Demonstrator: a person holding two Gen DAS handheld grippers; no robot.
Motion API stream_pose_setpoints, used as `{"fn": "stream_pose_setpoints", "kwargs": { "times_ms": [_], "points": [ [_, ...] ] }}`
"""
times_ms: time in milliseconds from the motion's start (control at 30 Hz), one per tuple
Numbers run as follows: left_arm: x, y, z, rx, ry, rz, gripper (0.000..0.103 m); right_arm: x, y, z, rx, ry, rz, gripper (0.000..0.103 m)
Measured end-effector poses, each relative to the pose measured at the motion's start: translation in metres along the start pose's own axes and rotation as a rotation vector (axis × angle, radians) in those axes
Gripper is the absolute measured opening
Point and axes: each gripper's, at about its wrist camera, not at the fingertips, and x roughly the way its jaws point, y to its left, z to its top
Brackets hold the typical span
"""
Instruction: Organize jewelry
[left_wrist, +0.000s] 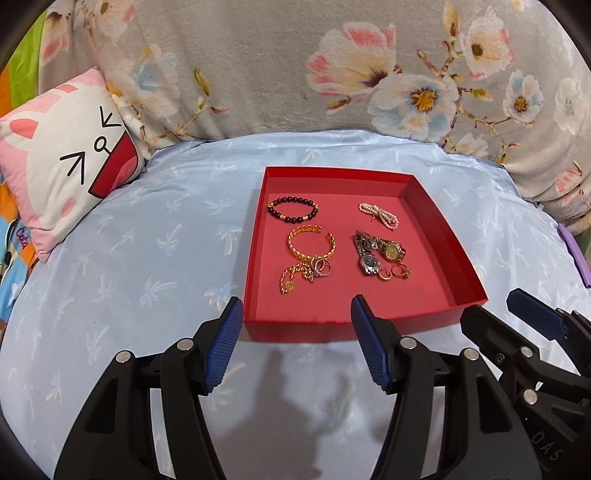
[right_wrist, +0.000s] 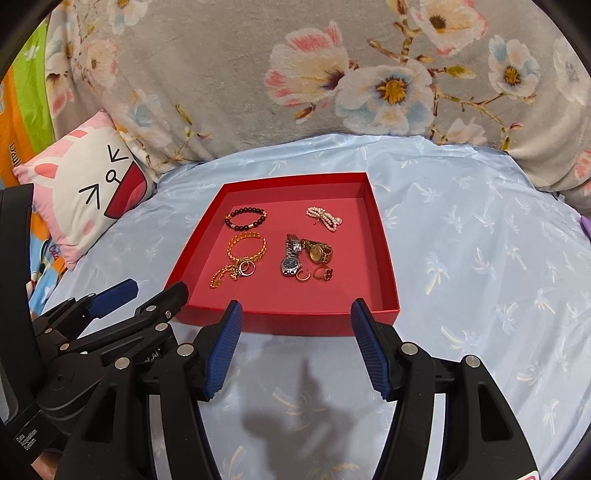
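A pale blue sheet (left_wrist: 129, 258) printed with palms covers the bed, backed by a grey floral blanket (left_wrist: 258, 66) and one pink cartoon pillow (left_wrist: 66, 166) at the left edge. A red tray (left_wrist: 436, 236) sits mid-bed holding one dark bead bracelet (left_wrist: 293, 209), one pearl strand (left_wrist: 379, 215), one gold bangle (left_wrist: 312, 242), one gold chain (left_wrist: 295, 275), two watches (right_wrist: 306, 253) and several rings (right_wrist: 314, 274). Only the right view shows an orange-green cloth (right_wrist: 22, 122) clearly. The left claw (left_wrist: 297, 343) and right claw (right_wrist: 295, 345) both gape wide, holding nothing, before the tray's near edge.
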Motion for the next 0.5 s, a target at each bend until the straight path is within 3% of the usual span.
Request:
{"fn": "stream_pose_setpoints", "kwargs": {
  "times_ms": [500],
  "points": [
    [-0.011,-0.001,-0.031,-0.003,0.007,0.014,0.062,-0.012,-0.002,-0.031,0.009,-0.006,-0.031,0.064]
  ]
}}
